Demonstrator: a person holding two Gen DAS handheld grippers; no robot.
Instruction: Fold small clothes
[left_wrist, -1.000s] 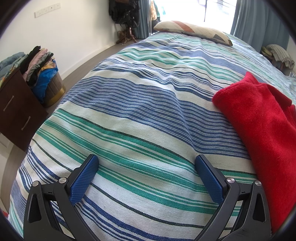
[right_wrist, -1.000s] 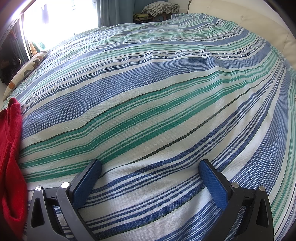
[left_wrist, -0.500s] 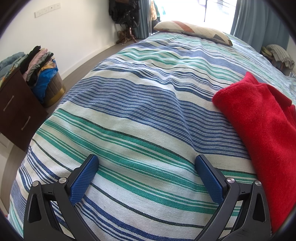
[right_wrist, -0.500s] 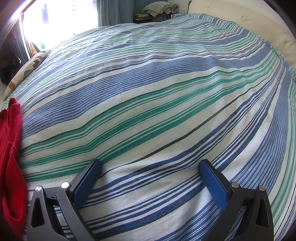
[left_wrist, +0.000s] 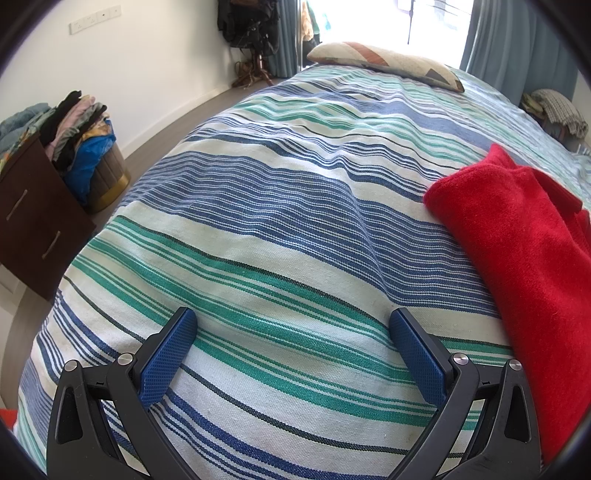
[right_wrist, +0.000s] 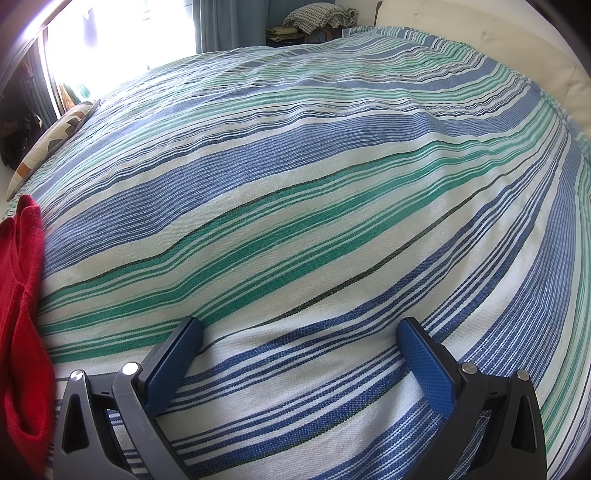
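A red garment (left_wrist: 517, 251) lies folded on the striped bedspread (left_wrist: 280, 206), at the right of the left wrist view. The same red garment (right_wrist: 18, 295) shows at the left edge of the right wrist view. My left gripper (left_wrist: 293, 325) rests low over the bedspread, open, with nothing between its blue pads, and the garment lies just right of its right finger. My right gripper (right_wrist: 299, 334) is open too, empty, over bare stripes of the bedspread (right_wrist: 314, 177), with the garment off to its left.
A patterned pillow (left_wrist: 384, 62) lies at the far end of the bed. Left of the bed stand a dark wooden dresser (left_wrist: 26, 218) and a basket piled with clothes (left_wrist: 85, 147). A cream headboard (right_wrist: 509, 48) bounds the bed on the right.
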